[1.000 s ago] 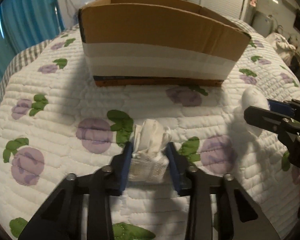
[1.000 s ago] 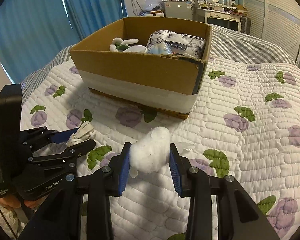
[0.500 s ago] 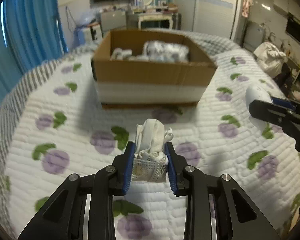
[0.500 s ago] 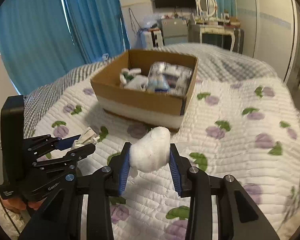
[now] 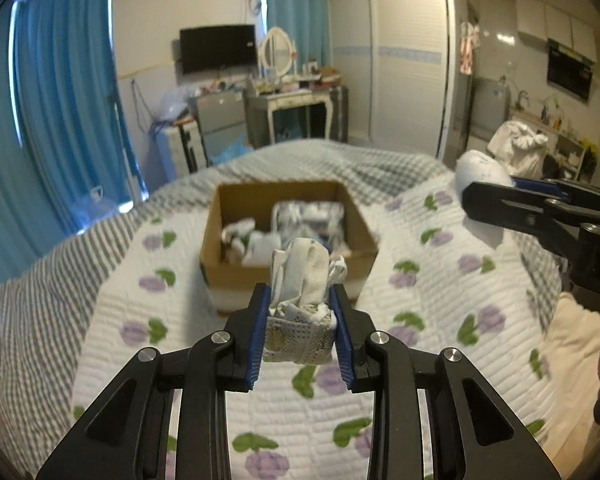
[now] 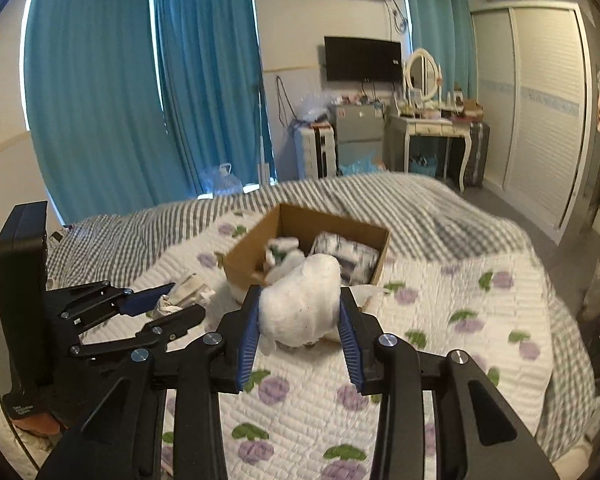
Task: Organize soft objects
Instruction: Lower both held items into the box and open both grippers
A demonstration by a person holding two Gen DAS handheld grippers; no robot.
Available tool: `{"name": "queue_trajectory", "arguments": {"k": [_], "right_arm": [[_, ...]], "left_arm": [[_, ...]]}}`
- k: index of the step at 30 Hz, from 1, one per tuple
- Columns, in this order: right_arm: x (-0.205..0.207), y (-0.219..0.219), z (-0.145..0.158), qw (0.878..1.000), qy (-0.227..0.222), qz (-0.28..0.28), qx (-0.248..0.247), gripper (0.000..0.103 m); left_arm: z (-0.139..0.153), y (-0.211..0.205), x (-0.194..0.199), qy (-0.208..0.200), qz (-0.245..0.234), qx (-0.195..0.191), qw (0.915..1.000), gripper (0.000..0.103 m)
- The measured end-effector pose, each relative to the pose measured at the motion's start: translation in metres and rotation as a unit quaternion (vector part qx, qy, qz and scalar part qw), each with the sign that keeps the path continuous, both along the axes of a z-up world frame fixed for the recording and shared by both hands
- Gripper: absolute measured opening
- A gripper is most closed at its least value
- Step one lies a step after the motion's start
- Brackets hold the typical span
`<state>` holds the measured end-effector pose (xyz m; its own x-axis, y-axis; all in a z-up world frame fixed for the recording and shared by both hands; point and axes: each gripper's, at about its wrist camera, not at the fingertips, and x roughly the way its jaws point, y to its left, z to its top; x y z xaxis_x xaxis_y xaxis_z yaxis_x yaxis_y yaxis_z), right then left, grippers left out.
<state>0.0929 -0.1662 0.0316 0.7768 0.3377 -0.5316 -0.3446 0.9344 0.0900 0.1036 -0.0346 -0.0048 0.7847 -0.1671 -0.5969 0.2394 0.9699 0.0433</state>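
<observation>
While the left gripper (image 5: 300, 320) clamps a crumpled white cloth (image 5: 304, 280), the right gripper (image 6: 298, 330) squeezes a white cotton wad (image 6: 300, 300) above the cardboard box (image 6: 300, 220).

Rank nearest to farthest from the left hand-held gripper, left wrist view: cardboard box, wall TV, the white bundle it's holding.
1. White bundle: clamped between the left hand-held gripper fingers.
2. Cardboard box: straight ahead on the quilt.
3. Wall TV: on the far wall, upper centre.
</observation>
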Motion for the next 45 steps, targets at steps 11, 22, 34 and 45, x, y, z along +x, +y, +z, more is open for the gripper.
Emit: {"name": "queue_trajectory", "arguments": {"k": [11, 22, 34, 45], "right_arm": [[0.069, 0.005, 0.040, 1.000, -0.020, 0.007, 0.009, 0.036], [0.208, 0.019, -0.006, 1.000, 0.029, 0.005, -0.003, 0.037], [0.288, 0.014, -0.094, 0.996, 0.085, -0.003, 0.004, 0.042], [0.253, -0.007, -0.040, 0.998, 0.050, -0.043, 0.006, 0.060]], "left_arm": [[0.028, 0.004, 0.069, -0.027, 0.020, 0.009, 0.9994, 0.030], [-0.014, 0.014, 0.188, 0.000, 0.038, 0.014, 0.9992, 0.030], [-0.076, 0.010, 0.253, 0.056, 0.041, 0.027, 0.9972, 0.080], [-0.026, 0.007, 0.211, 0.021, 0.041, 0.044, 0.9980, 0.080]]}}
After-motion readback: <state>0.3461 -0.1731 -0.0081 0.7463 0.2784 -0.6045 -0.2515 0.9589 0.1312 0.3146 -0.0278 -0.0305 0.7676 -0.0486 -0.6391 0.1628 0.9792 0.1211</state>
